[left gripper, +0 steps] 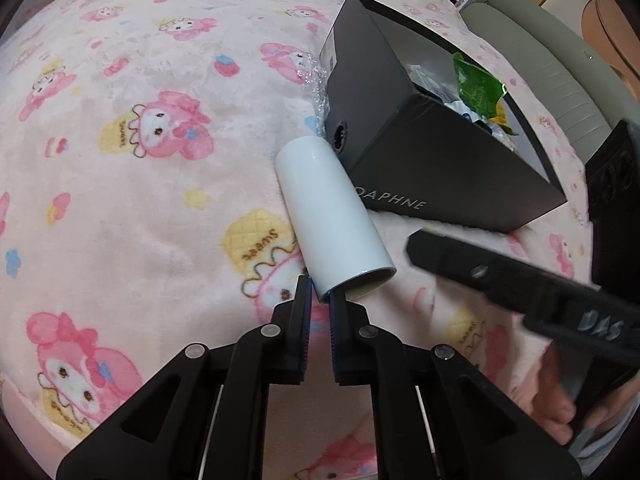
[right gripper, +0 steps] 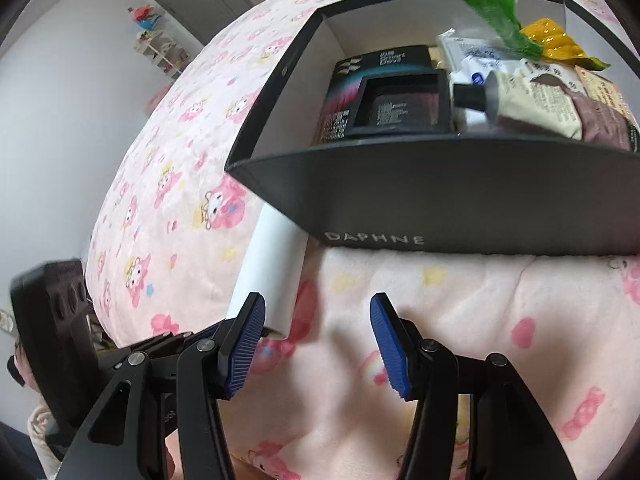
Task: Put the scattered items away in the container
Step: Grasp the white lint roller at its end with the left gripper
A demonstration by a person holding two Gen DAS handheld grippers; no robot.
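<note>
Blue ribbed pads on your left gripper (left gripper: pixel 320 296) are pinched on the near rim of the white paper roll (left gripper: pixel 332 220), one finger outside the wall and the other seemingly inside the open end, so you hold it by a thin edge only. That roll lies on the pink cartoon-print blanket (left gripper: pixel 140 160) with its far end touching, or almost touching, the corner of the black DAPHNE shoebox (left gripper: pixel 420 152). Your right gripper (right gripper: pixel 318 340) hangs empty with its jaws spread wide, low over the blanket just in front of the box's front wall, and its left finger sits close beside the roll's near end. Inside the shoebox you already have a dark packaged item (right gripper: pixel 384 96), a cream tube with a black cap (right gripper: pixel 520 100), a green wrapper (right gripper: pixel 496 16) and a yellow packet (right gripper: pixel 556 40), crowded toward the right. My worry is the grip: a pinch on one wall may let the roll pivot or slip as you lift, or crush the rim. Its far end could also catch the box corner and shove the light box across the soft blanket. Watch too that your two grippers, so near each other, don't collide. The clearer space looks to be the left part of the box.
</note>
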